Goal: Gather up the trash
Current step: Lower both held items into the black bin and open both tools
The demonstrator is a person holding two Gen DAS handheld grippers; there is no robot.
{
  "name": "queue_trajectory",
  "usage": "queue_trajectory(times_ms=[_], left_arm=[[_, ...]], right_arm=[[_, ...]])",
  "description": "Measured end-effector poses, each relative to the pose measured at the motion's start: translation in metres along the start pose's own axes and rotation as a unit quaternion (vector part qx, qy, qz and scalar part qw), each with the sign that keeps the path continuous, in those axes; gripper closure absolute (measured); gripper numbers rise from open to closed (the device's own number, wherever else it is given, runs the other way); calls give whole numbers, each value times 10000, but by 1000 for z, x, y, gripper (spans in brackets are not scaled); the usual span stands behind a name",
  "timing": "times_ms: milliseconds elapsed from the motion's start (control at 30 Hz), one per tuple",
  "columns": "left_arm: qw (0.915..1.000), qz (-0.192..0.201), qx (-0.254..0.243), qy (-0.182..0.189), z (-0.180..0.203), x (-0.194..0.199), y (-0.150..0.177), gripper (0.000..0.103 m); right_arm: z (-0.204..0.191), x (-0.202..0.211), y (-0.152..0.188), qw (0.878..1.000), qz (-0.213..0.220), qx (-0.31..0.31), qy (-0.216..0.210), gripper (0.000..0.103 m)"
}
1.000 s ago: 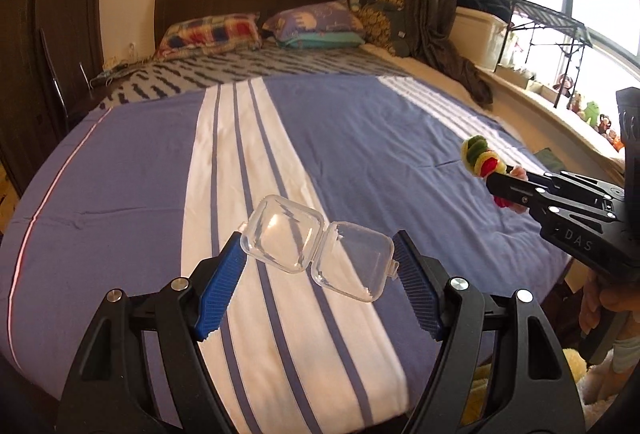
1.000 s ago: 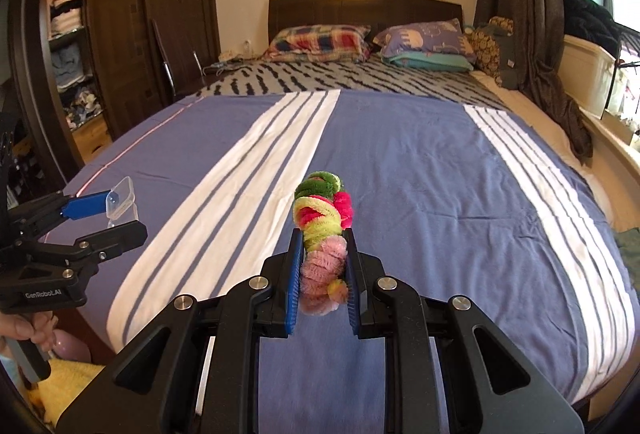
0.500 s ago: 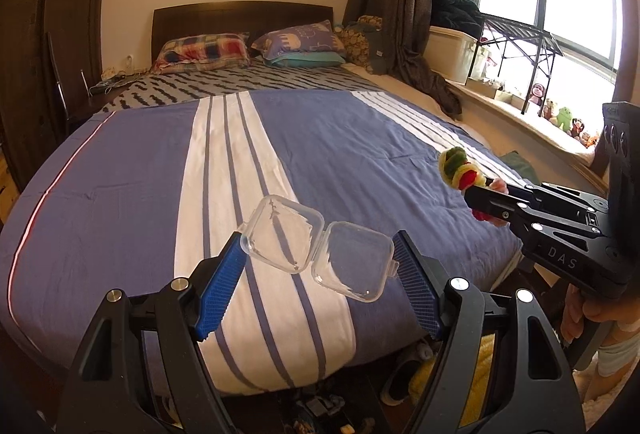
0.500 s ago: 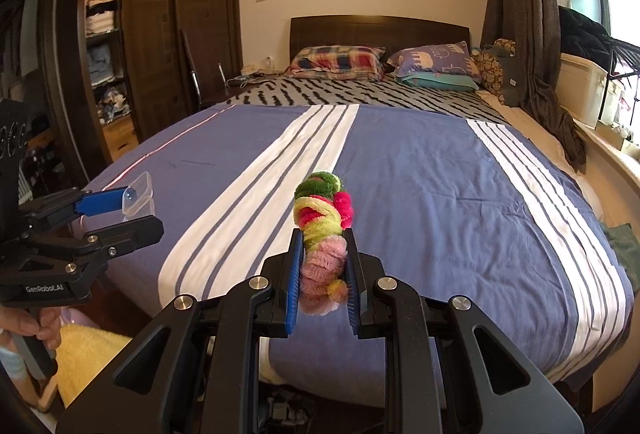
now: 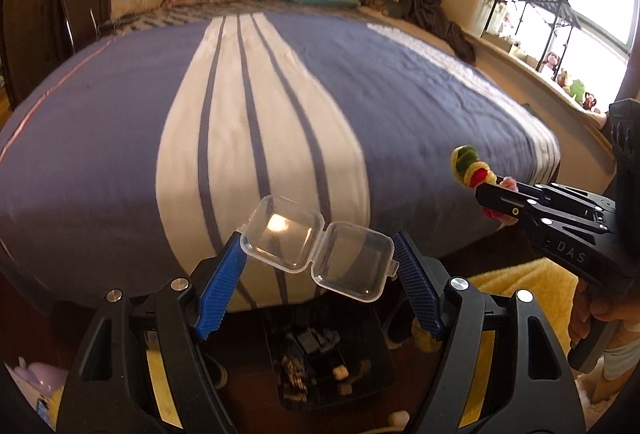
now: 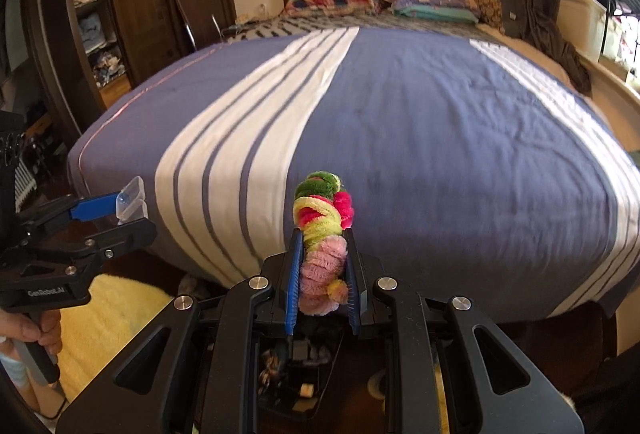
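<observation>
Left gripper [image 5: 318,262] pinches the light, brittle-looking clear plastic case [image 5: 318,254] by its ends; right gripper [image 6: 322,270] squeezes soft pipe-cleaner bundle [image 6: 322,234].

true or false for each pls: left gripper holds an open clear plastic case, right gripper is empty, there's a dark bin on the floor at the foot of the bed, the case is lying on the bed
1. The left gripper holds an open clear plastic case. True.
2. The right gripper is empty. False: it is shut on a bundle of fuzzy pipe cleaners.
3. A dark bin sits on the floor at the foot of the bed. True.
4. The case lies on the bed. False: it is held clear of the bed, between the blue pads.
</observation>
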State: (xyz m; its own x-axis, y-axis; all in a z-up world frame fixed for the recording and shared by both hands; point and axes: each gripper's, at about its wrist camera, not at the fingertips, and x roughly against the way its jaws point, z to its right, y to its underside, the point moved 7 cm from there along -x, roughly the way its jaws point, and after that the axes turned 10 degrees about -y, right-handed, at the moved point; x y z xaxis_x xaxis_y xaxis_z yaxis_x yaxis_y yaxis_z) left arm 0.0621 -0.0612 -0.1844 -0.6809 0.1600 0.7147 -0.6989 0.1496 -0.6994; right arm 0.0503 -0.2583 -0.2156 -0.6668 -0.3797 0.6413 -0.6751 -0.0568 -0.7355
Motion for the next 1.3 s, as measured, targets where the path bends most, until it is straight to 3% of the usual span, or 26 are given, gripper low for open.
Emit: queue_trajectory(times_ms=[167,467,800,1067,1300], left_arm=[[9991,-393,46,128,-1,-29,42,32],[9936,-1126,8,75,-4,-83,110,32],[9775,-2097,-122,163,5,-134,167,32],[9630,-2671,-244,251,13,-165,194,32],[9596,-2773,-261,394,19,-169,193,31]], right_arm=[[-7,-20,35,9995,-251,-38,-177,83],[4,-77,107,9914,-1179,-470,-308,83],[6,-125,156,9763,-1980,-745,-460,83],[10,-150,166,9671,-2314,-915,-525,83],[8,-163,157,9649,-2318,-1057,-644,80]])
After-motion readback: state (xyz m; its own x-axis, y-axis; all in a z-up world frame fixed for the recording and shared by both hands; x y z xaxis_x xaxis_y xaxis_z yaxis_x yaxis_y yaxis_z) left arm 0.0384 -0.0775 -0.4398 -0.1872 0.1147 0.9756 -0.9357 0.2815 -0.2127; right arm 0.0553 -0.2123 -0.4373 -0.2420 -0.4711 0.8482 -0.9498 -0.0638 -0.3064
